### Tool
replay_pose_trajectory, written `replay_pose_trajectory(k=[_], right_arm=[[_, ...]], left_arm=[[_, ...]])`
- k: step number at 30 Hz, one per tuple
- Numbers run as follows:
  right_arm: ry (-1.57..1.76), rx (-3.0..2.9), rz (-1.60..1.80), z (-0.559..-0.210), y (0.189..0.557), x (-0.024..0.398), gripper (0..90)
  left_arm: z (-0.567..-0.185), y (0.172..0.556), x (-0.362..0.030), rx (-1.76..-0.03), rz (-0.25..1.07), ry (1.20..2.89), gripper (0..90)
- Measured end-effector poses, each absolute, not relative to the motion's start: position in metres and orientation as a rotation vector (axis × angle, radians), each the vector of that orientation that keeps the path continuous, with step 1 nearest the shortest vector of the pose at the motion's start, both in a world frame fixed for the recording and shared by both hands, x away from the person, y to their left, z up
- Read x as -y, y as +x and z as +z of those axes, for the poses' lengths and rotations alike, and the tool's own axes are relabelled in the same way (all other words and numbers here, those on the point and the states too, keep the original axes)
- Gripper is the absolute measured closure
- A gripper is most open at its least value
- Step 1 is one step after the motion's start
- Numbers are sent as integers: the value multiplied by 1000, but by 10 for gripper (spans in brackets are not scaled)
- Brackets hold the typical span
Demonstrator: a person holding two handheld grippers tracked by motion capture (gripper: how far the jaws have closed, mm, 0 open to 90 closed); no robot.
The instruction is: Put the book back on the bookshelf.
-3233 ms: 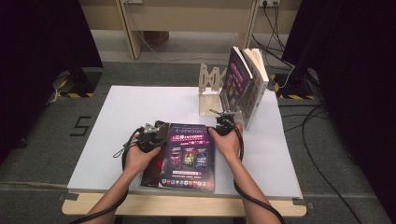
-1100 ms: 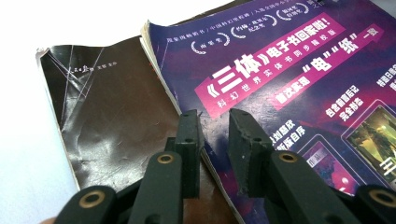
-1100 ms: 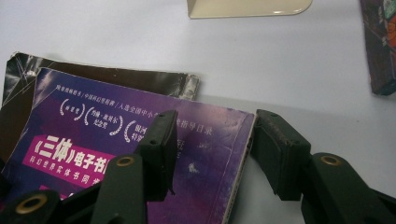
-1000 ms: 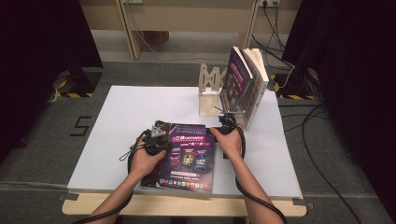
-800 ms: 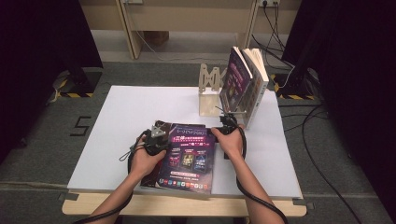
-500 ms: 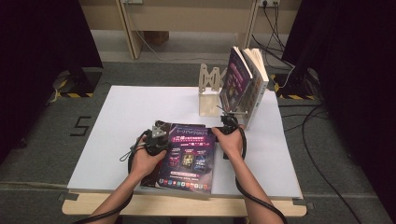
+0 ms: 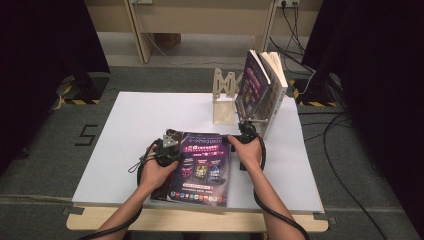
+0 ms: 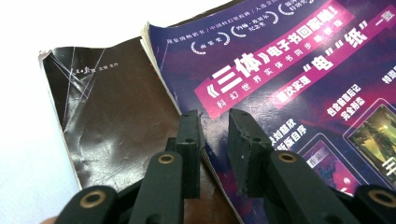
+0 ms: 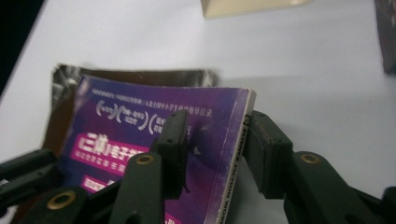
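We see both forearms enter from the table's near edge, hands angled inward toward the purple book [image 7: 200, 167], which lies flat on the white table [image 7: 130, 130] atop a dark brown book [image 8: 112, 126]. The left claw [image 8: 212, 123] straddles the purple book's page edge; we cannot tell whether its pads press. The right claw [image 9: 215, 133] brackets the spine corner, its jaws having just been closing, pads at or near the cover.
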State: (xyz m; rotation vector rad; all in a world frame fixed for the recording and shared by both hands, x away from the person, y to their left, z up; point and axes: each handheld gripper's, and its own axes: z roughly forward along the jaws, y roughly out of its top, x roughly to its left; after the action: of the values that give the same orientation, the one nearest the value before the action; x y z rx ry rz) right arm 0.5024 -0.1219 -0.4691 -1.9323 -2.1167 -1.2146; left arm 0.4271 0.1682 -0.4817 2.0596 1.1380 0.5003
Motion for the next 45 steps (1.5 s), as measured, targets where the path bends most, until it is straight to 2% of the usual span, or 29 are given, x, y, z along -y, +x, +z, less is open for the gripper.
replay_pose_trajectory(k=[9,19,22,28,39,45], right_arm=[[-1915,2190,-1190,-469,503,119,631],[-1825,2164,-1234,-458,502,120,767],[-1814,2153,-1245,-453,502,118,784],[-1796,2133,-1282,-448,500,118,801],[-1768,2100,-1339,-443,497,118,814],[-1742,2101,-1383,-438,494,117,819]], left_arm=[[-482,427,-169,-1137,501,2059,738],[-481,427,-171,-1138,511,2066,738],[-482,426,-172,-1130,512,2061,734],[-480,428,-181,-1160,482,2042,631],[-468,415,-233,-1231,607,1858,539],[-476,411,-262,-1292,648,1801,492]])
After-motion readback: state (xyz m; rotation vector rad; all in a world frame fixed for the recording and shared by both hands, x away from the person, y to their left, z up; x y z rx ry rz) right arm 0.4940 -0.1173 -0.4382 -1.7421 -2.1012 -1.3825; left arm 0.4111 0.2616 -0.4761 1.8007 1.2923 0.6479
